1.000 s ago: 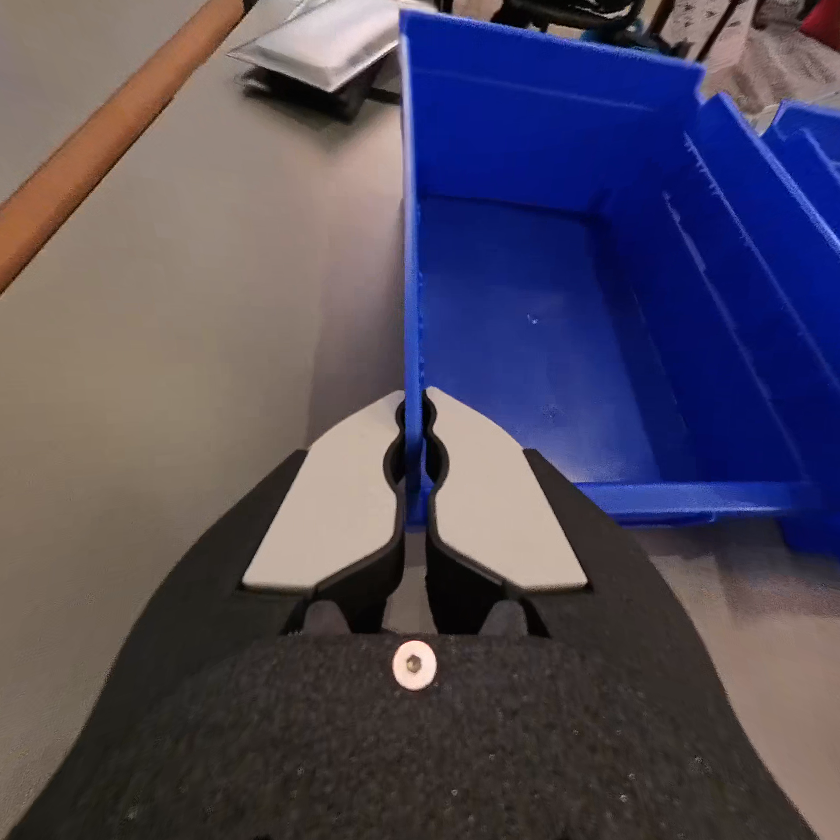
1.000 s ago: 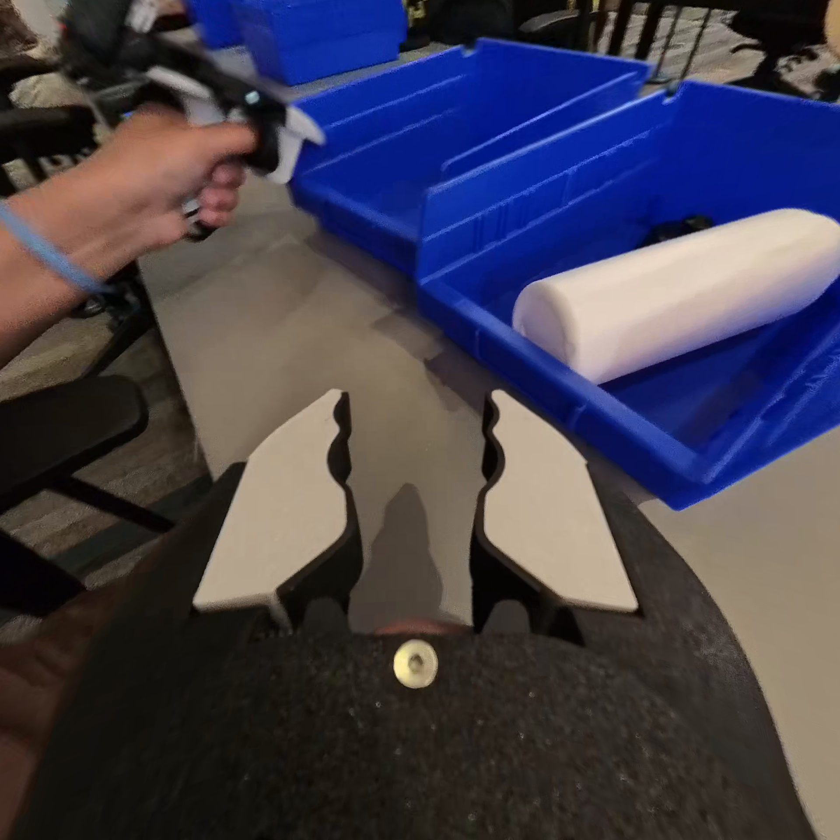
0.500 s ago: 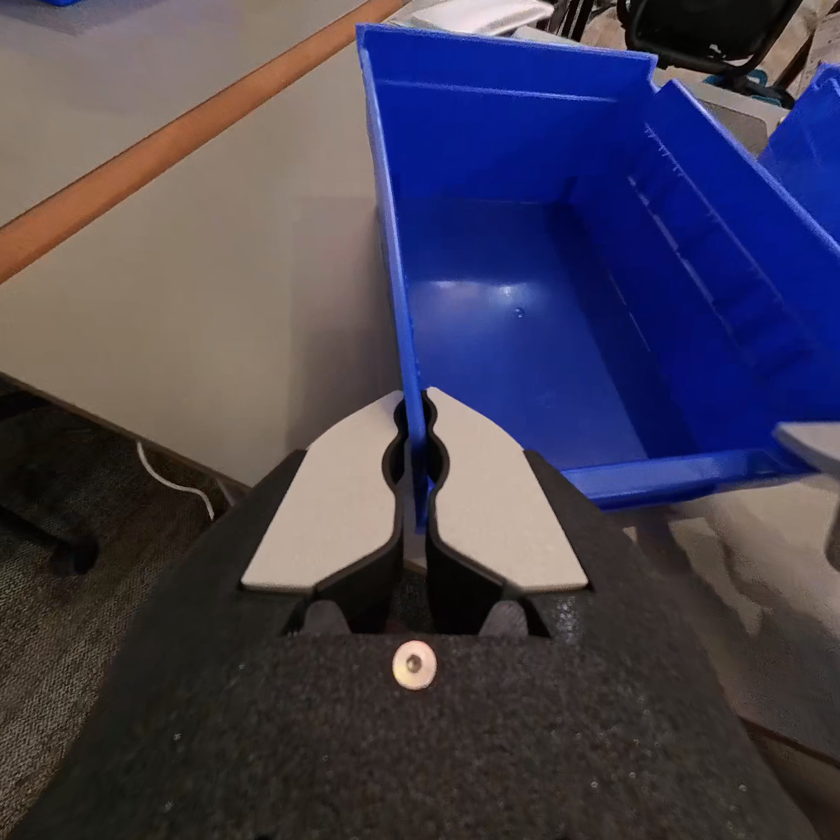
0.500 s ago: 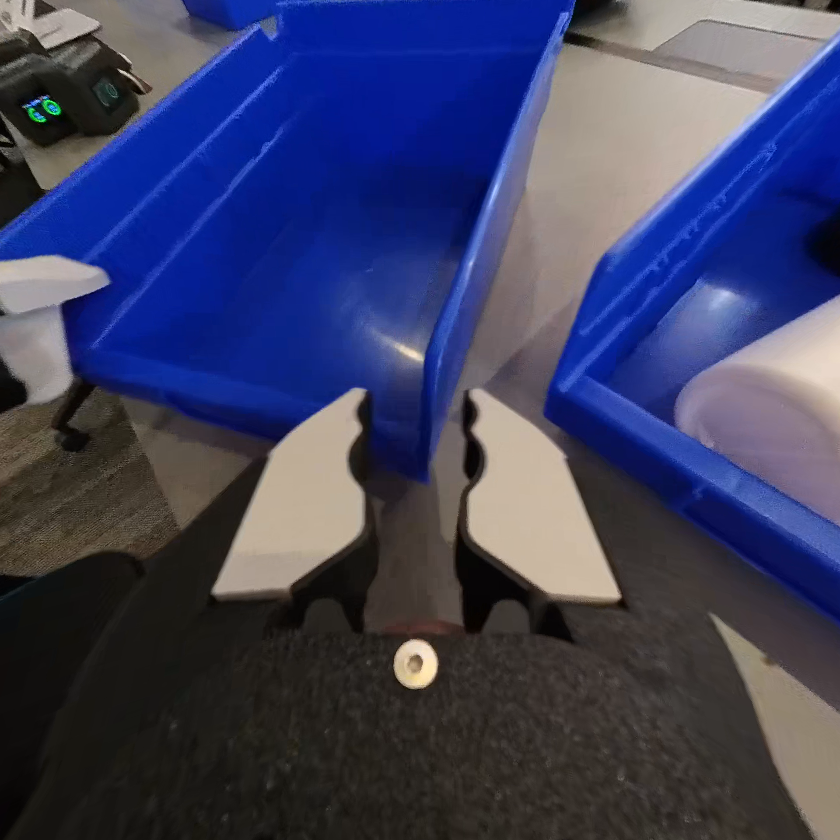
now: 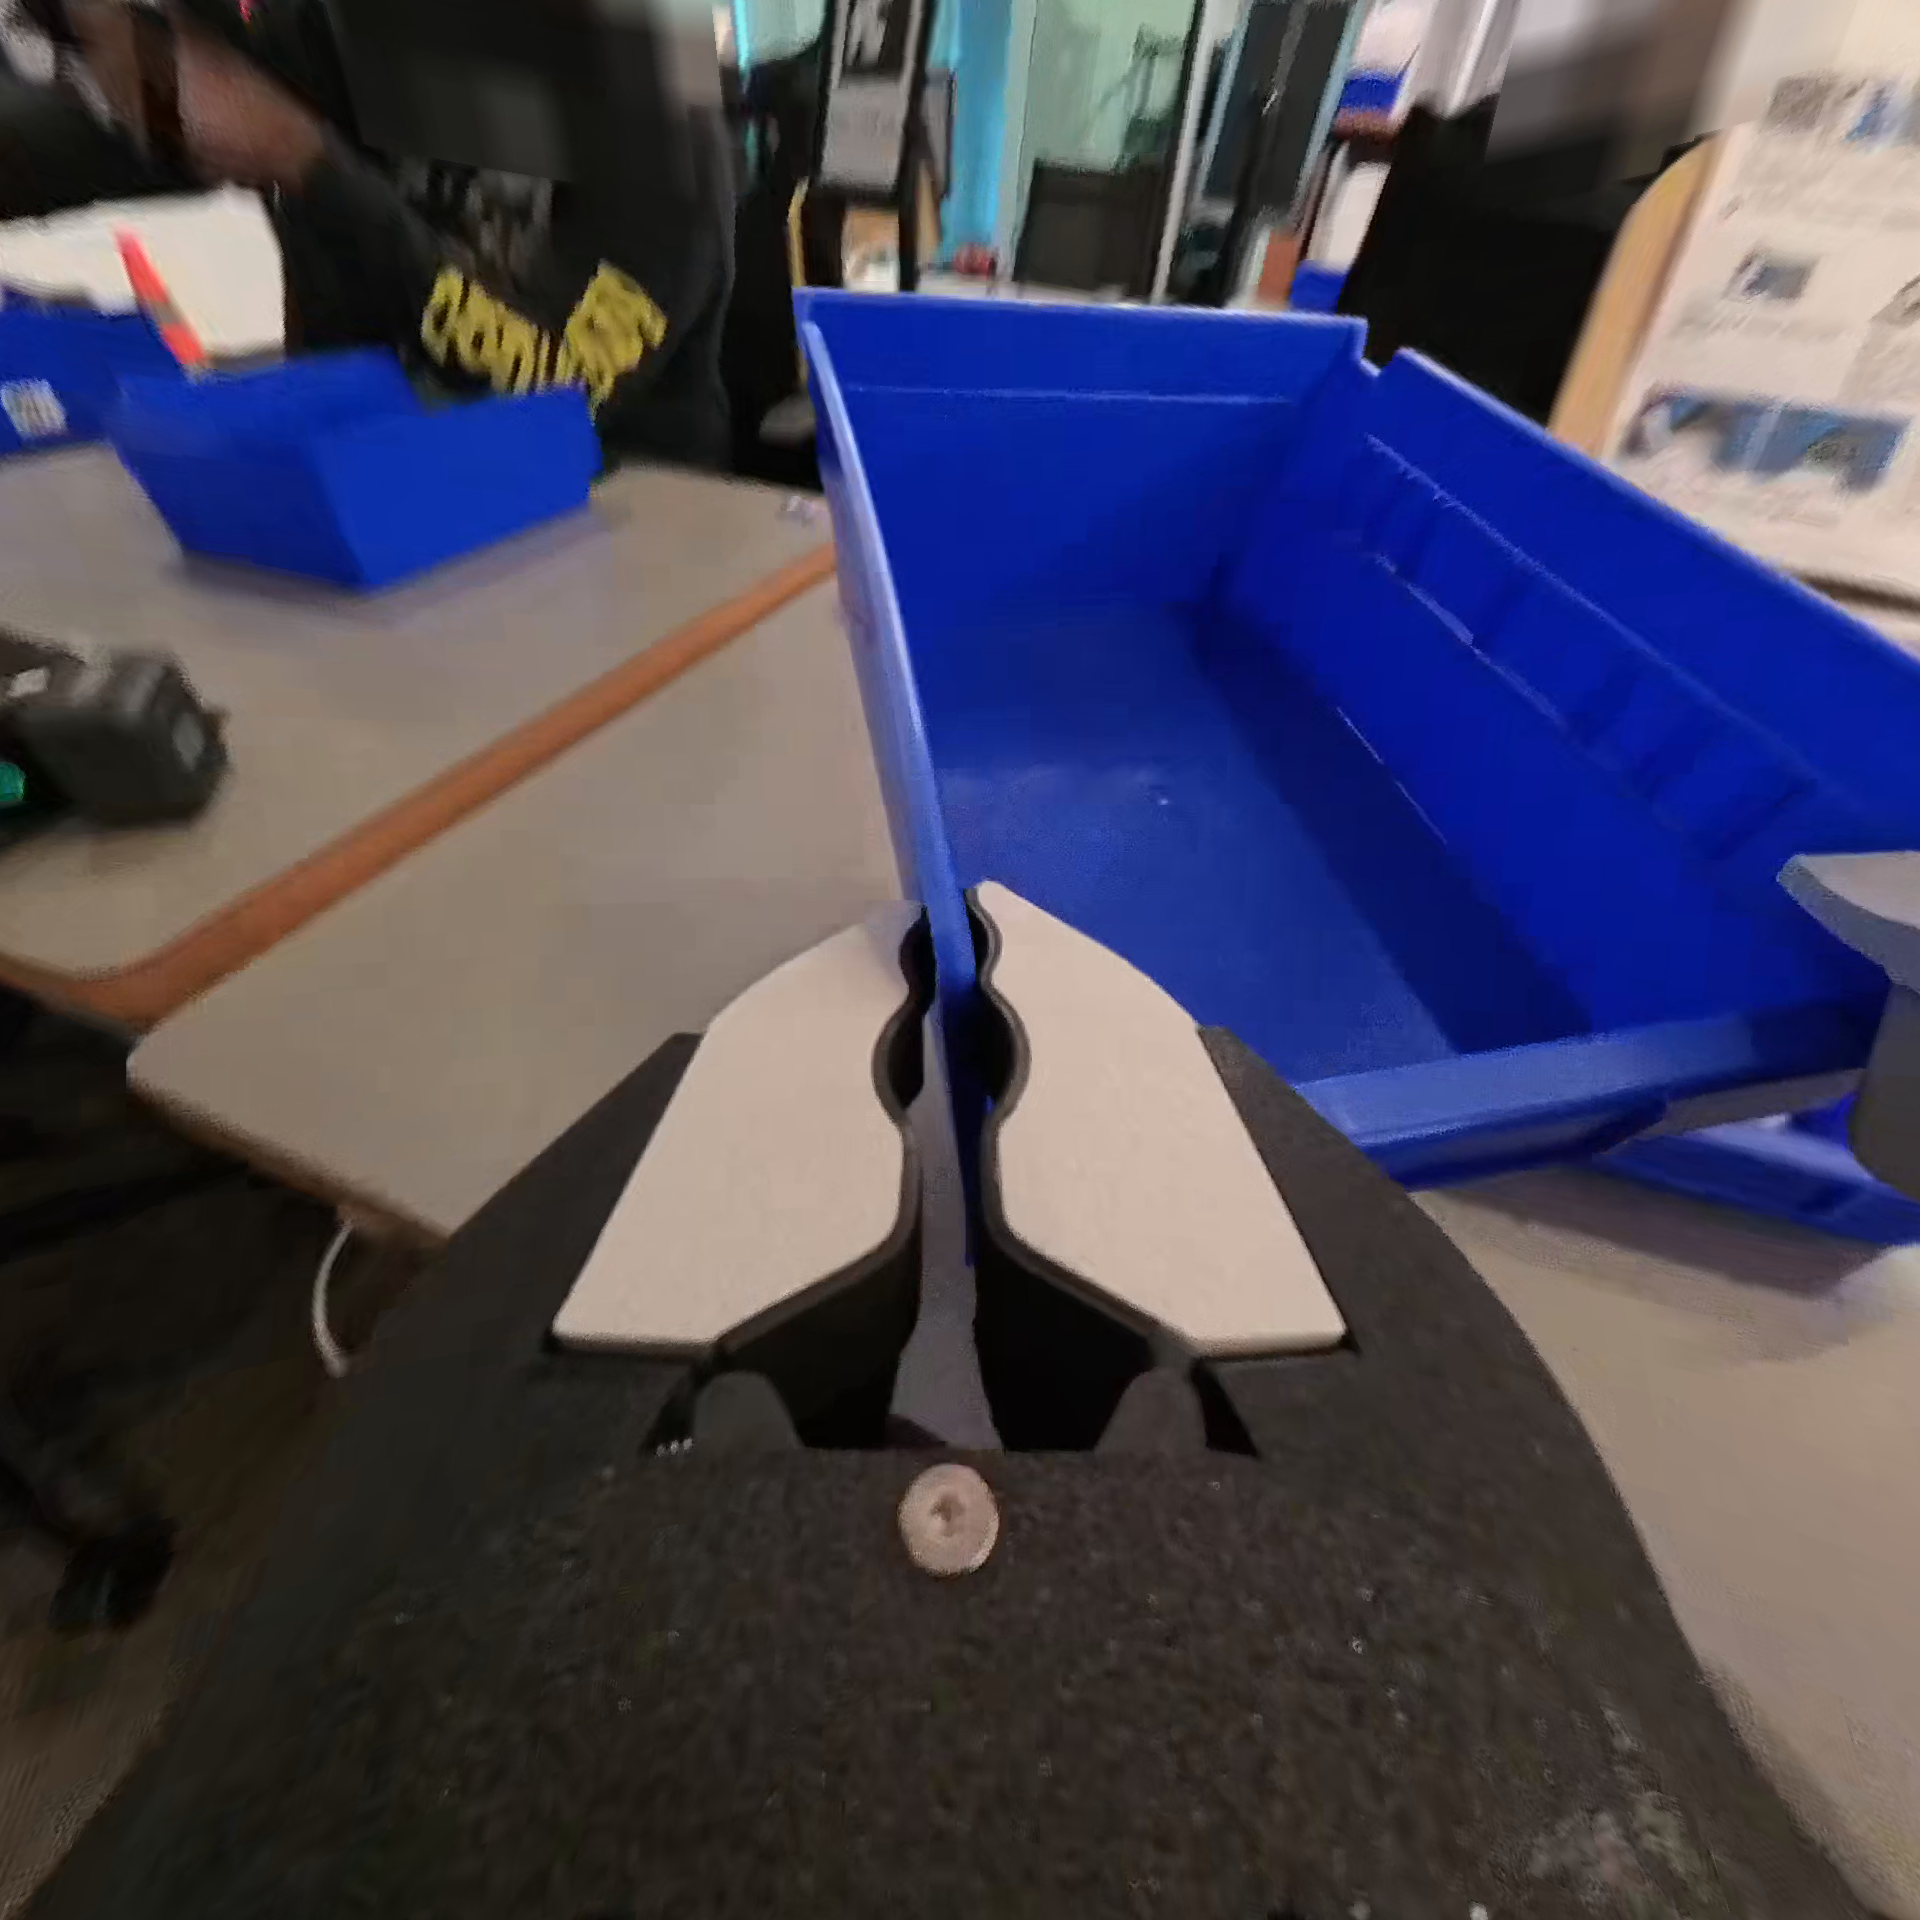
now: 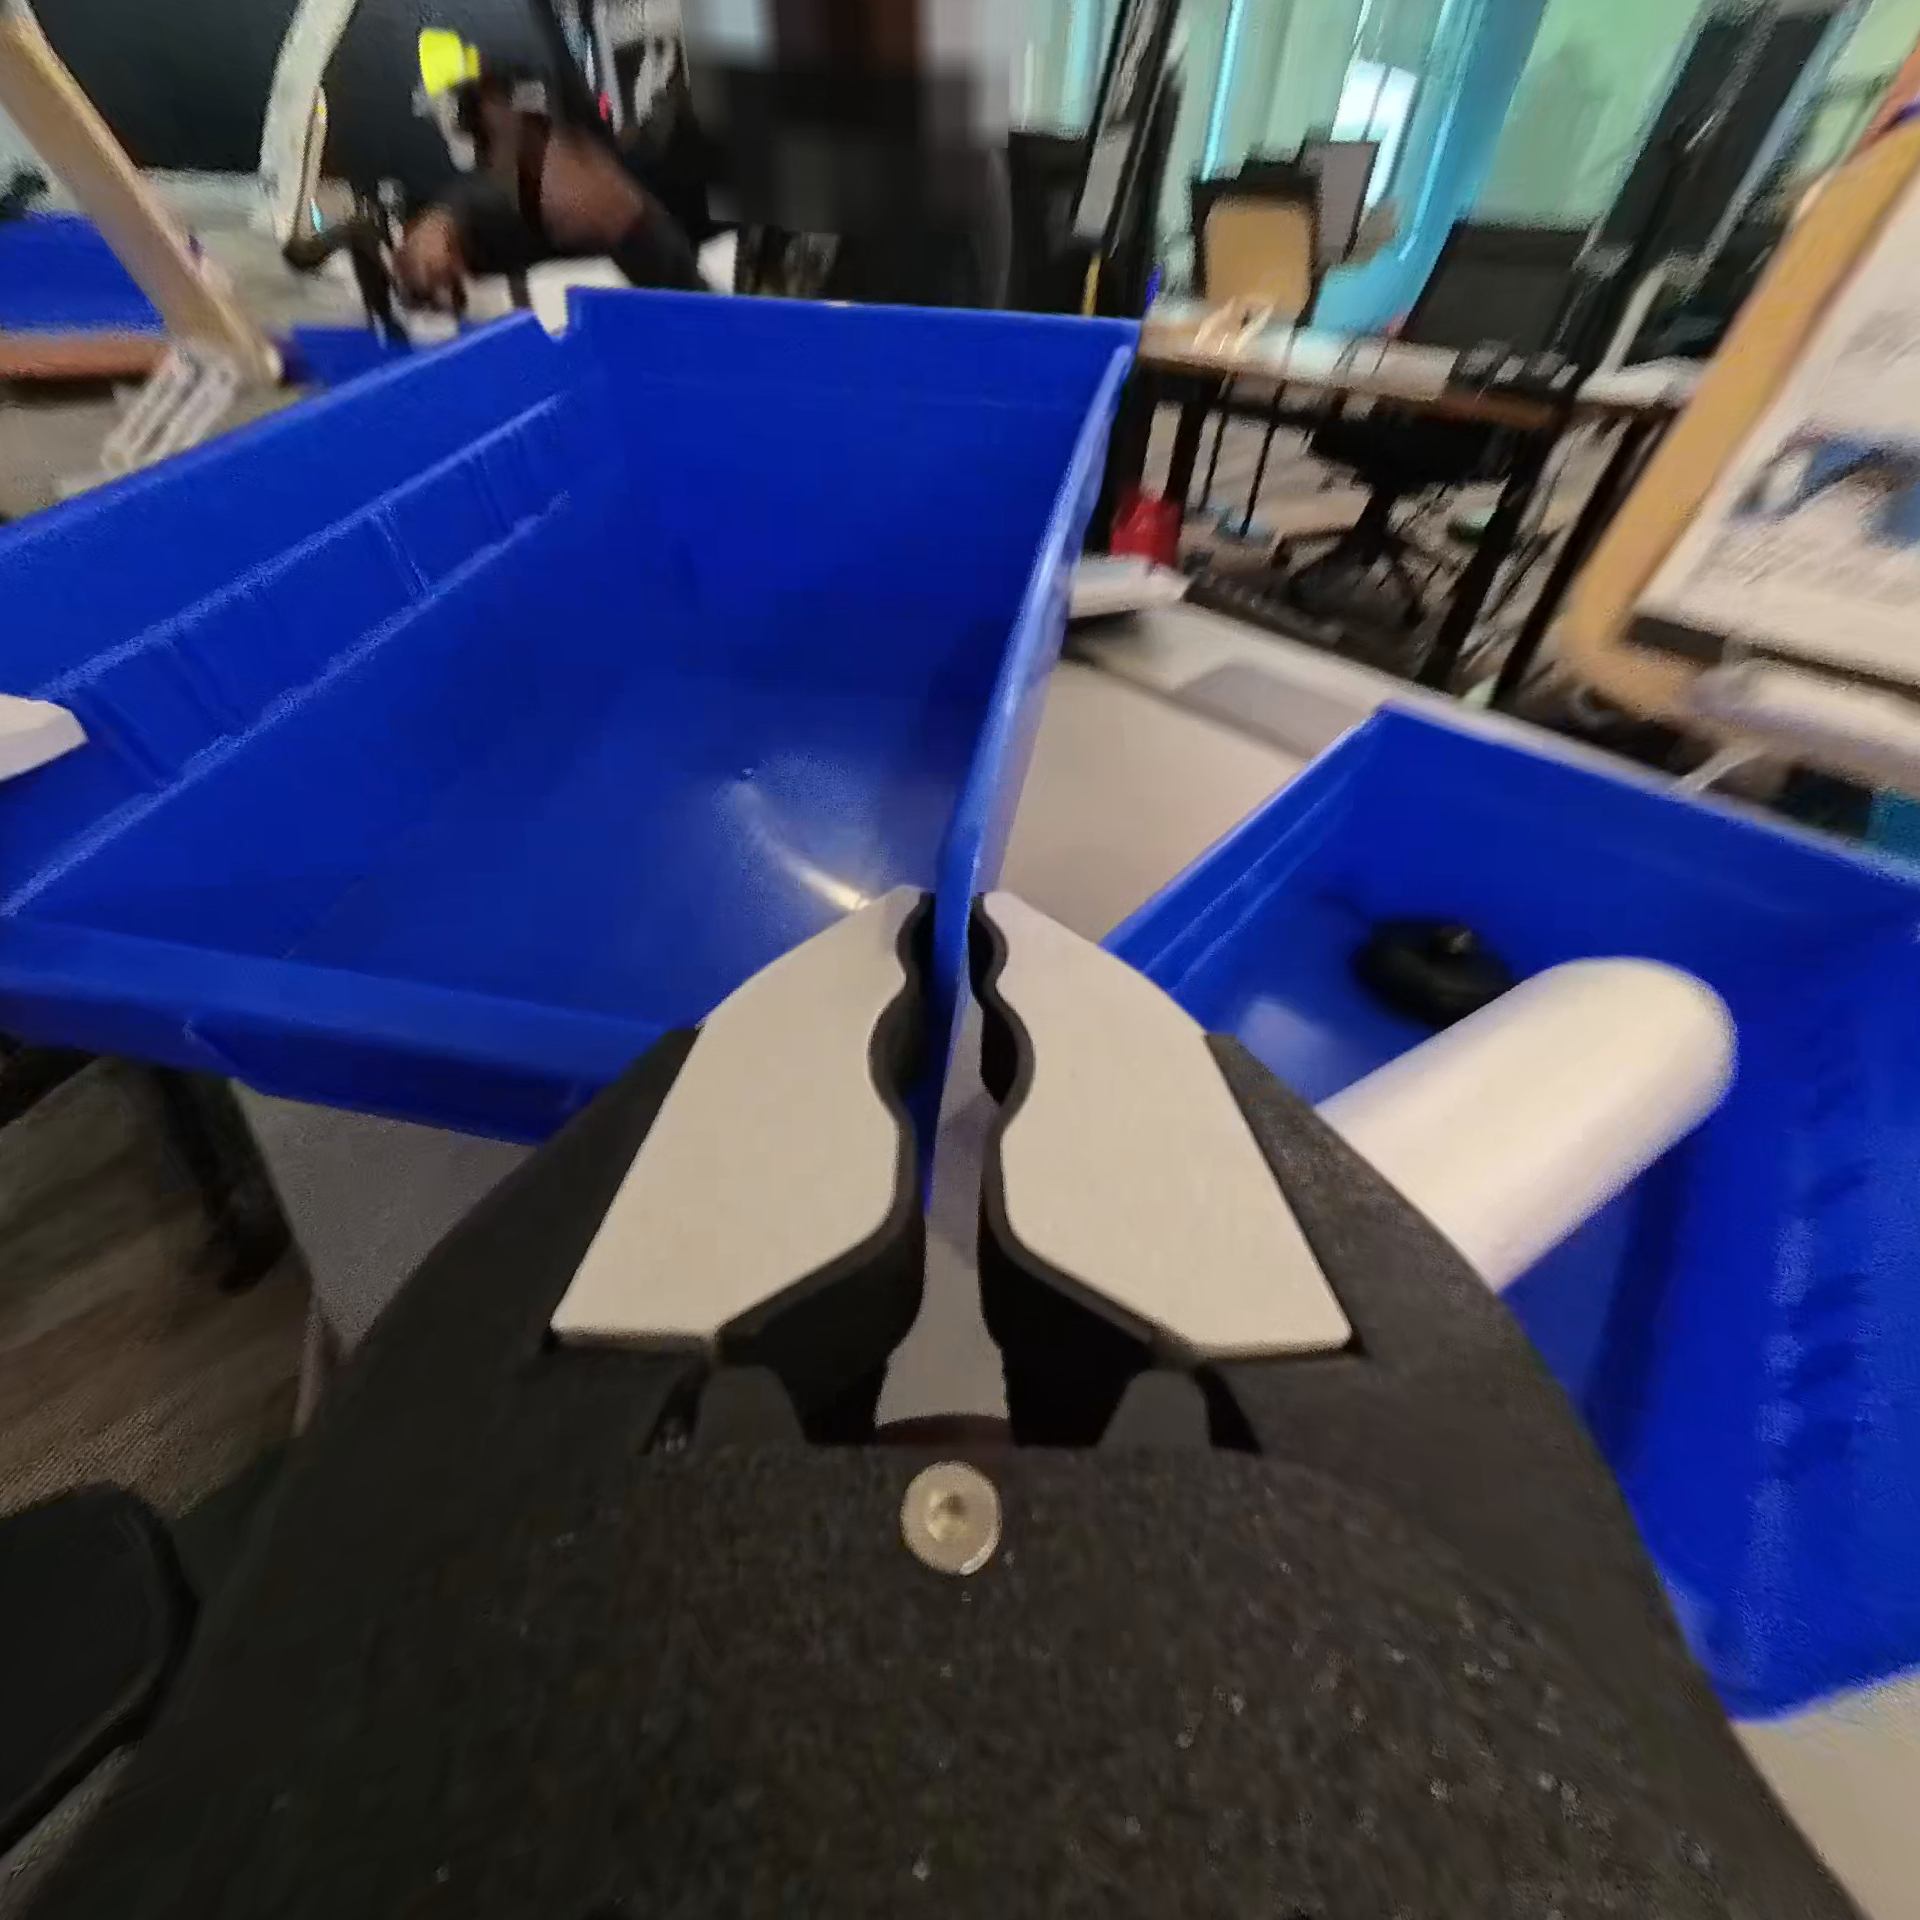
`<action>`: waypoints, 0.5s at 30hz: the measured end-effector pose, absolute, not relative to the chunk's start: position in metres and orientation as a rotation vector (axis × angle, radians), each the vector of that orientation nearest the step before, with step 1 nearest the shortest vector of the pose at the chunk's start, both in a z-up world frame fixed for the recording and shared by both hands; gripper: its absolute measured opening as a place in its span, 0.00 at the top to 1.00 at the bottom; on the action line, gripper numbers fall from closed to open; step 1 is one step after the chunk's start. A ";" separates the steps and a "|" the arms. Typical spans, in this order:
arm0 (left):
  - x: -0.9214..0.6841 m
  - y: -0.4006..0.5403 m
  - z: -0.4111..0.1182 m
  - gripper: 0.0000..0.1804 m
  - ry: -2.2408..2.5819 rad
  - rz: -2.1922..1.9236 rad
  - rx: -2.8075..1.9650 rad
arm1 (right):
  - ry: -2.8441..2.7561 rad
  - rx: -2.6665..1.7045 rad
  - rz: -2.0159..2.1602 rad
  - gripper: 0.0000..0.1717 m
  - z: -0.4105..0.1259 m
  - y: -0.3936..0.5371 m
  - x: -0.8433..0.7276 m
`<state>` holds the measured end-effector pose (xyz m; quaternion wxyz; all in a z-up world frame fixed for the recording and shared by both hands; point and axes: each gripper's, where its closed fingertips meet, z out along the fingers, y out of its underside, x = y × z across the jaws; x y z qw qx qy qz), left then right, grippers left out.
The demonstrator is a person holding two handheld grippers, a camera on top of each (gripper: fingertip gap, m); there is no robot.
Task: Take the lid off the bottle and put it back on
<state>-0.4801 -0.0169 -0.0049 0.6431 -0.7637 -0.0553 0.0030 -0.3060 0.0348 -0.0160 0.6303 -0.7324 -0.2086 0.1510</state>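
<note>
My left gripper (image 5: 951, 909) is shut on the left side wall of an empty blue bin (image 5: 1195, 831). My right gripper (image 6: 951, 909) is shut on the same bin's right side wall (image 6: 1023, 644). Each gripper's tip shows at the edge of the other's view: the right one (image 5: 1860, 935) and the left one (image 6: 31, 732). A white bottle (image 6: 1527, 1101) lies on its side in a second blue bin (image 6: 1558, 831) to the right, with a black lid (image 6: 1434, 961) beside it. Neither gripper touches the bottle or the lid.
The grey table (image 5: 520, 987) has a wooden edge strip (image 5: 520, 748). A black device (image 5: 114, 738) and another blue bin (image 5: 353, 468) sit on a table to the left. A person in a black top (image 5: 520, 291) is behind it. Boards lean at the right (image 6: 1818, 468).
My right gripper moved from beside the bottle's bin to the empty bin and shut on its right wall. My left gripper stayed shut on the left wall. Both views tipped up with the bin.
</note>
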 end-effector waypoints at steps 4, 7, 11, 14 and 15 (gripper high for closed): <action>-0.407 0.010 0.056 0.98 0.020 -0.063 -1.614 | -0.340 -1.545 0.278 0.97 0.049 0.038 -0.233; -0.329 0.047 0.072 0.98 0.160 -0.161 -1.602 | -0.198 -1.496 0.179 0.97 0.084 0.045 -0.155; -0.208 0.081 0.061 0.98 0.307 -0.286 -1.636 | -0.008 -1.567 -0.011 0.98 0.076 0.052 -0.037; -0.113 0.086 0.039 0.98 0.427 -0.305 -1.645 | 0.143 -1.619 -0.113 0.99 0.043 0.045 0.058; -0.083 0.086 0.026 0.97 0.466 -0.302 -1.650 | 0.175 -1.630 -0.142 0.99 0.030 0.042 0.088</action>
